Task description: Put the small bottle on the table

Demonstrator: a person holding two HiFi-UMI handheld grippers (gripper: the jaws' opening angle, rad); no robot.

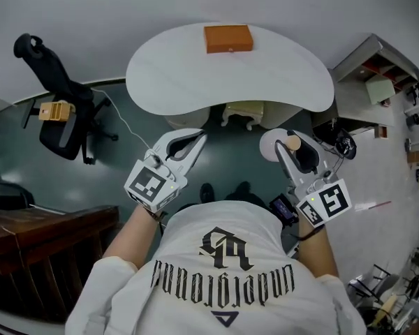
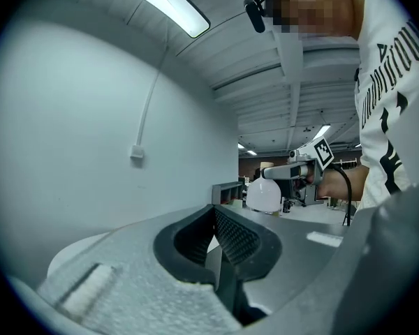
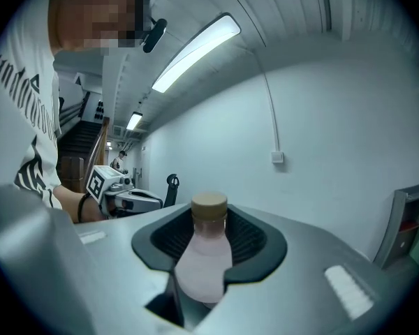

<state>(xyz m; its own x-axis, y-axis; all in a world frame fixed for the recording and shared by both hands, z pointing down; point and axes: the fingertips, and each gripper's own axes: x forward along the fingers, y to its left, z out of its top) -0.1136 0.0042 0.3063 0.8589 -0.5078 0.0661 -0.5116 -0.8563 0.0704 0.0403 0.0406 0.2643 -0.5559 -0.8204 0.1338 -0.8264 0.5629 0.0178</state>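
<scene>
Nearest, the person's white printed shirt (image 1: pixel 223 271) fills the bottom of the head view, with both forearms reaching forward. The left tool (image 1: pixel 197 138) is held out over the dark floor (image 1: pixel 112 166), its jaws pressed together with nothing between them; the left gripper view shows the ribbed pads meeting. The right tool (image 1: pixel 295 153) is level with it, well apart to the right, and pinches the bottle (image 1: pixel 273 145). In the right gripper view the pale body sits upright between the dark pads, with the tan cap (image 3: pixel 209 206) standing above them. The bottle is off the table, in the air short of its near edge. Beyond the tools stands the white curved table (image 1: pixel 181 75), with an orange box (image 1: pixel 228 38) at the middle of its far edge. A black chair (image 1: pixel 59 96) stands off the table's left end
</scene>
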